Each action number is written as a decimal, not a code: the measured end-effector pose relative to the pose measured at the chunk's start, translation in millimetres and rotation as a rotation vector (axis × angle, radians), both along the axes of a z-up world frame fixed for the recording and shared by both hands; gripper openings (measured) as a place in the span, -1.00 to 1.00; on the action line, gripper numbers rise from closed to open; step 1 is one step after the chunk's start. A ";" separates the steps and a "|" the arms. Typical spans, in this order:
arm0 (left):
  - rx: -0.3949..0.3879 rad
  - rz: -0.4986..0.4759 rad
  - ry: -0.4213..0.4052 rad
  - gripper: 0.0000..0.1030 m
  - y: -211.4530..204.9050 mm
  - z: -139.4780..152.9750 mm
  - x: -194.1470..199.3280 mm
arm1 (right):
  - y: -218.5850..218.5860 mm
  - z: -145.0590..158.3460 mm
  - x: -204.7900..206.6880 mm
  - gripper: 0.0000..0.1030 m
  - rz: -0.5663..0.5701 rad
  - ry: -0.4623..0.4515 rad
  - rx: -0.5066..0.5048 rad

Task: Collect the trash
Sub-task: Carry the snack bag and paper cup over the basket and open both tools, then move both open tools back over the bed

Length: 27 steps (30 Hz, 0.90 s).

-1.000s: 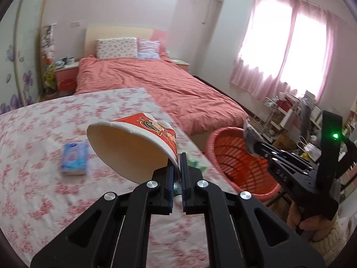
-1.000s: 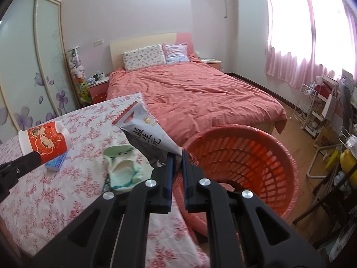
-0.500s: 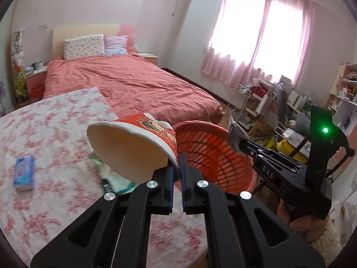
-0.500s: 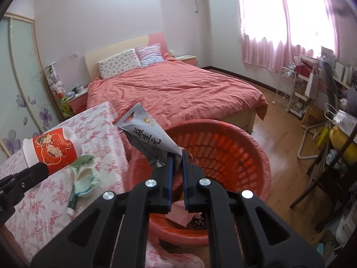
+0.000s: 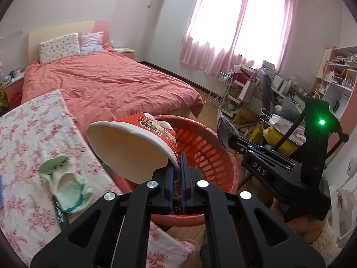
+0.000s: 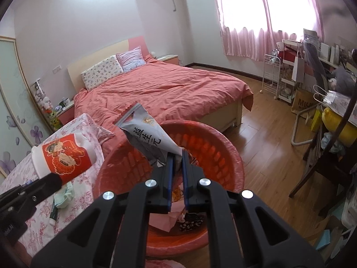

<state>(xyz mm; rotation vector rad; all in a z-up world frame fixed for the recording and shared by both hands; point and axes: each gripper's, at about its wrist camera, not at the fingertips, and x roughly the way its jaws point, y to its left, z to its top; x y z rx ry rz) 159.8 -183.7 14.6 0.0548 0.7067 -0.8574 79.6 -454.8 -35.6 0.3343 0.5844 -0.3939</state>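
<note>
My left gripper (image 5: 176, 167) is shut on the rim of a red and white paper cup (image 5: 133, 147), held tilted over the near edge of the red plastic basket (image 5: 207, 147). My right gripper (image 6: 176, 156) is shut on a grey snack bag (image 6: 147, 136) with black characters, held over the basket (image 6: 218, 151). The basket holds pink paper and some wrappers (image 6: 178, 214). The cup (image 6: 64, 156) and the left gripper also show at the left of the right wrist view. The right gripper (image 5: 225, 138) with the bag shows at the right of the left wrist view.
A flowered tablecloth (image 5: 26, 138) covers the table, with a pale green sock (image 5: 64, 185) and a dark comb (image 5: 59, 212) on it. A bed with a red cover (image 5: 107, 84) stands behind. A cluttered desk and shelves (image 5: 279, 102) fill the right side.
Both grippers have moved right, from over the table to over the red basket, each keeping hold of its item. The blue tissue pack has slid out of the left wrist view.
</note>
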 end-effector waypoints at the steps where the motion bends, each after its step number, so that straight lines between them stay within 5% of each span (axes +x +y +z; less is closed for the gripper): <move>1: 0.002 -0.005 0.002 -0.91 -3.1 -1.2 0.2 | -2.7 -0.6 -0.2 -0.84 -0.003 -0.001 0.004; 11: 0.043 -0.037 0.048 -0.90 -26.0 -16.8 1.5 | -26.7 -12.5 10.6 -0.75 -0.006 -0.011 0.088; 18: 0.082 0.013 0.084 -0.30 -20.6 -27.4 7.8 | -29.4 -22.7 13.8 -0.48 -0.011 0.002 0.109; 27: 0.082 0.111 0.082 -0.18 6.8 -21.8 16.7 | -26.6 -18.2 4.2 -0.18 -0.022 0.004 0.068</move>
